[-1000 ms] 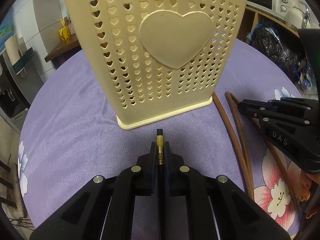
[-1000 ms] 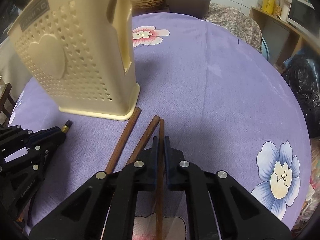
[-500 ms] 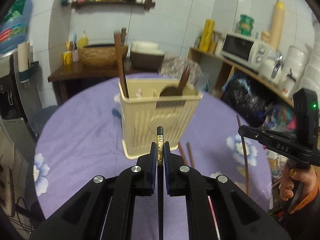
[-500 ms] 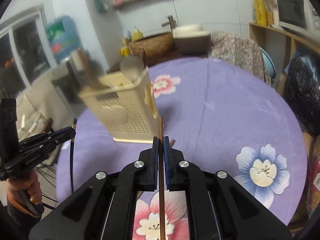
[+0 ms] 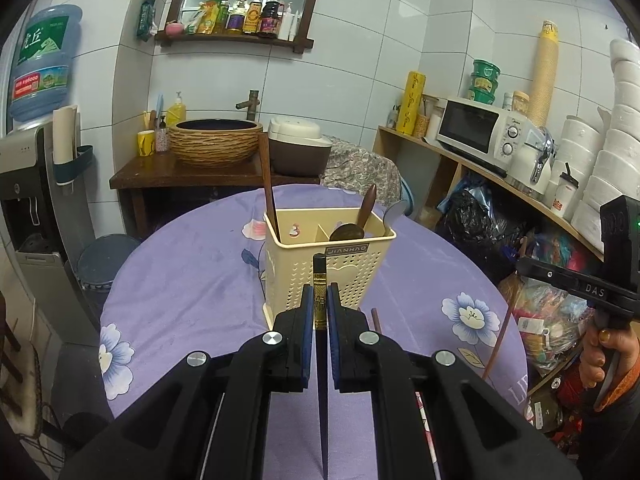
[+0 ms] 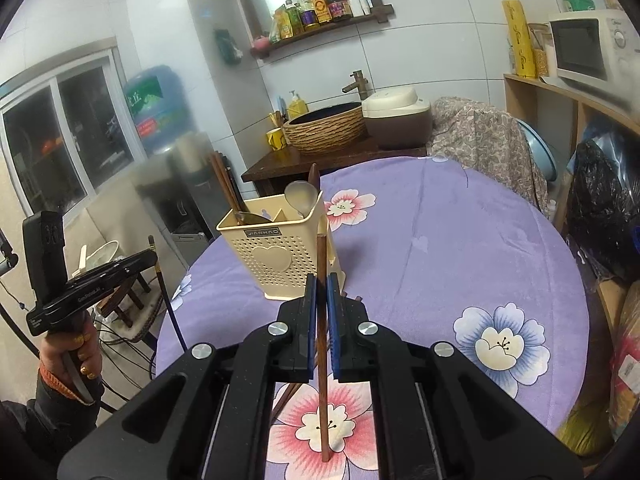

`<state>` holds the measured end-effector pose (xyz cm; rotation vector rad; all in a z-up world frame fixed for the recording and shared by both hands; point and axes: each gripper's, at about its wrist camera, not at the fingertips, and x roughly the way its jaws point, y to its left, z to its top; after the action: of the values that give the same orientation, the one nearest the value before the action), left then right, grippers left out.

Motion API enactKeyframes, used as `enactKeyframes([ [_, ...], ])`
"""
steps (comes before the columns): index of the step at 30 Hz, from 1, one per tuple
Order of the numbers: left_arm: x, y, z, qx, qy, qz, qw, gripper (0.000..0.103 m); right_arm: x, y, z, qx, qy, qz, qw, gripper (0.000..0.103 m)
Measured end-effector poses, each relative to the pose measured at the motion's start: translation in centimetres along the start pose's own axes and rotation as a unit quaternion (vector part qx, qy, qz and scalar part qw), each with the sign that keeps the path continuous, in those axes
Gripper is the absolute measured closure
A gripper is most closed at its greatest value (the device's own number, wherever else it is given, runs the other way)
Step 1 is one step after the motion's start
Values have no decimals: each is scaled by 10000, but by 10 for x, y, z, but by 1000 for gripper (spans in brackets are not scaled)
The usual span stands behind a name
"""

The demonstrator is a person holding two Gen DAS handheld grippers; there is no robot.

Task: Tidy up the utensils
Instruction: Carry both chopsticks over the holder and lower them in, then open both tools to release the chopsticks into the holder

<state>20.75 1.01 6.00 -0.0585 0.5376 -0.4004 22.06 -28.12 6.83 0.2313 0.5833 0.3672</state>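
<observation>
now your left gripper [image 5: 320, 308] pinches a black chopstick [image 5: 319, 276] and your right gripper [image 6: 321, 300] a brown chopstick [image 6: 321, 344], jaws clamped, before the holder [image 5: 304, 276].

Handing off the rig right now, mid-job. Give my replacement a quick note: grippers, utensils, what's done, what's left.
Left hand-held gripper: shut on a black chopstick with a gold band, lifted off the table.
Right hand-held gripper: shut on a brown wooden chopstick, also in the air.
Cream utensil holder: upright on the purple tablecloth, already holding chopsticks and spoons.
Left: drop both held chopsticks in; more brown chopsticks lie beside the holder's base.
</observation>
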Motion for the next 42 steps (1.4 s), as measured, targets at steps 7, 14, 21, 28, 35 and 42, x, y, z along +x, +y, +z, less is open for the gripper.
enactKeyframes([
  [7,-15,1,16,25,-216,-55,9997,95,-9,8,13,-89,-93,92,9999,97],
  [14,-35,-9,81,197,-688,-100,9974,95,-20,41,88,-285,-631,309,9971,97],
  [21,-42,-16,164,162,-1423,228,9894,95,-21,82,185,-399,-1658,39,9853,97],
  [28,8,-10,162,88,-1421,707,9873,95,39,96,181,-601,-1794,-398,9811,97],
  [35,49,7,106,13,-897,809,9927,95,98,79,129,-615,-1220,-581,9889,97],
  [42,71,21,79,-150,-527,756,9956,95,118,61,105,-460,-877,-613,9932,97],
])
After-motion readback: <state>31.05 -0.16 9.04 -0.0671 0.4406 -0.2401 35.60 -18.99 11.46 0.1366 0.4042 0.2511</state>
